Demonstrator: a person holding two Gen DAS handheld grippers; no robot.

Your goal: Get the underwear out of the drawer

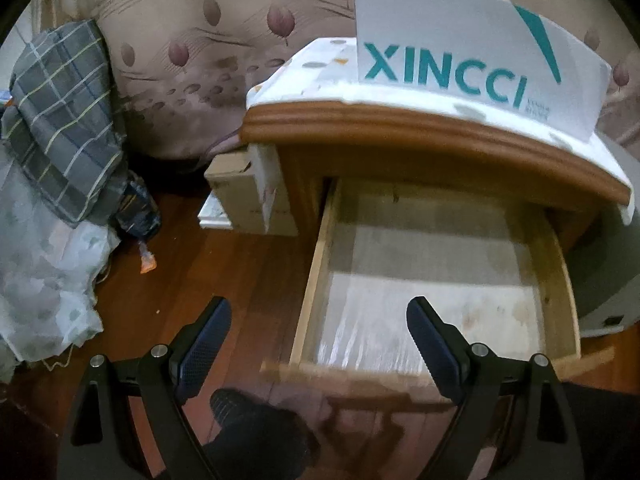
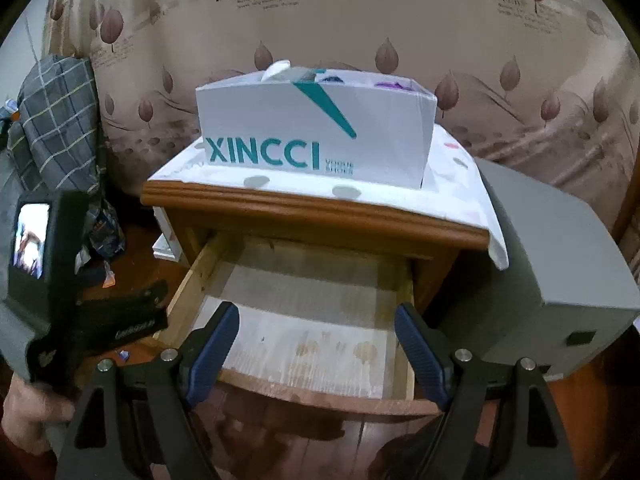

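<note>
Left gripper point(image 1: 319, 322): jaws spread wide, nothing between, left finger over dark wooden floor point(image 1: 168, 280), right finger over pulled-out pale wooden drawer point(image 1: 316, 264); drawer bottom bare, underwear nowhere in sight there

Right gripper point(image 2: 317, 326): fingers apart, empty, both over drawer interior; beyond fingertips brown wooden nightstand point(image 2: 312, 212) carrying white cardboard box with teal XINCCI lettering point(image 2: 312, 136), small coloured items inside box, cannot tell what

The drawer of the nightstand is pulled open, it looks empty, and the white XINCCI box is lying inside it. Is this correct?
Not quite. The drawer is open and looks empty, but the white XINCCI box stands on top of the nightstand, not inside the drawer. The right wrist view shows this clearly.
</note>
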